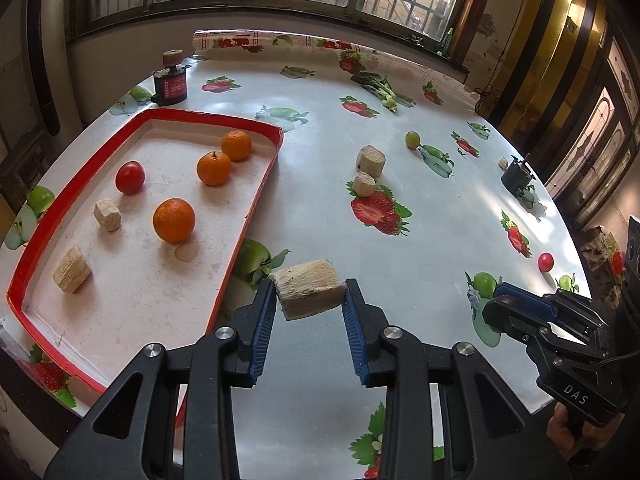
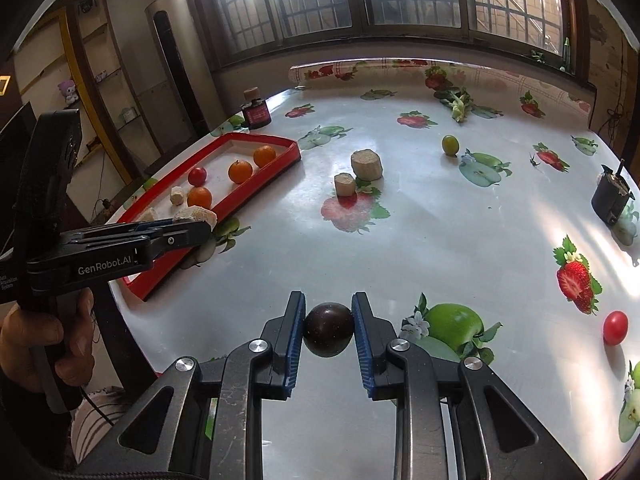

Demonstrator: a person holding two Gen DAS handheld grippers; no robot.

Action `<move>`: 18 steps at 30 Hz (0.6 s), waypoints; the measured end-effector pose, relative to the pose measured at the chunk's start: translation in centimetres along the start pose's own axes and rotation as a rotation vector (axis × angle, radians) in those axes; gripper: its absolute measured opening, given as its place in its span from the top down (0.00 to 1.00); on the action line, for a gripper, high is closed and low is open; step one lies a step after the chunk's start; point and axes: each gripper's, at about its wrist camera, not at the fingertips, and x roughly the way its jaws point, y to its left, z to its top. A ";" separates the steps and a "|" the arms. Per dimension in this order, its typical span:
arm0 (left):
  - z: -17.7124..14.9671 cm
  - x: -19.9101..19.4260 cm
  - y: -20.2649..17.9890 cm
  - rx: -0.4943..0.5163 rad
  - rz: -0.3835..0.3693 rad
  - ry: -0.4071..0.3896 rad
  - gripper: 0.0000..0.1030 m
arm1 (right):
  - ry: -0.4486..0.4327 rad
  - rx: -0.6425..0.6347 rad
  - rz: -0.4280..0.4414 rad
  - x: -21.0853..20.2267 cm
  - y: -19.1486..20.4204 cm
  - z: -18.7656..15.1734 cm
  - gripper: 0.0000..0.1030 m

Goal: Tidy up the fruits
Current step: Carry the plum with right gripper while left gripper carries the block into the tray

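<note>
My left gripper (image 1: 310, 292) is shut on a beige fibrous chunk (image 1: 308, 298) and holds it above the table, just right of the red-rimmed tray (image 1: 208, 117). The tray holds three oranges (image 1: 174, 220), a red tomato (image 1: 130, 177) and two beige chunks (image 1: 107, 215). My right gripper (image 2: 329, 320) is shut on a dark purple round fruit (image 2: 329, 334) over the table's near edge. In the right wrist view the left gripper (image 2: 200, 228) shows at the left with its chunk beside the tray (image 2: 260, 138).
Two beige chunks (image 2: 366, 164) lie mid-table, with a green fruit (image 2: 450, 145) beyond them and a red tomato (image 2: 615, 327) at the right. A leafy green (image 2: 458, 104), a dark jar (image 2: 256, 112) and a black container (image 2: 612, 196) stand near the edges.
</note>
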 end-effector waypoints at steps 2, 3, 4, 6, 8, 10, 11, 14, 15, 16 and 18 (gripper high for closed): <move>-0.3 -0.4 0.7 -0.011 0.006 -0.003 0.70 | 0.002 -0.015 0.012 0.4 0.9 0.3 0.76; -0.4 -0.5 1.1 -0.017 0.010 -0.006 0.70 | 0.004 -0.022 0.017 0.6 1.3 0.4 0.76; -0.5 -0.7 1.4 -0.021 0.014 -0.007 0.70 | 0.005 -0.029 0.022 0.7 1.7 0.6 0.76; -0.7 -1.0 2.0 -0.031 0.019 -0.011 0.70 | 0.007 -0.041 0.032 1.1 2.3 0.8 0.76; -0.9 -1.3 2.7 -0.042 0.024 -0.013 0.70 | 0.009 -0.051 0.039 1.4 3.0 1.1 0.76; -1.0 -1.6 3.3 -0.055 0.028 -0.016 0.70 | 0.010 -0.061 0.046 1.7 3.5 1.3 0.76; -1.1 -1.8 3.6 -0.060 0.030 -0.018 0.70 | 0.010 -0.065 0.049 1.8 3.8 1.5 0.76; -1.2 -2.3 4.5 -0.079 0.035 -0.028 0.70 | 0.014 -0.075 0.058 2.3 4.6 1.9 0.76; -1.2 -2.4 4.8 -0.083 0.038 -0.030 0.70 | 0.016 -0.078 0.063 2.5 4.9 2.0 0.76; -1.2 -2.6 5.0 -0.088 0.041 -0.032 0.70 | 0.017 -0.082 0.068 2.7 5.2 2.1 0.76; -1.3 -2.7 5.5 -0.096 0.045 -0.034 0.70 | 0.022 -0.090 0.078 3.1 5.8 2.2 0.76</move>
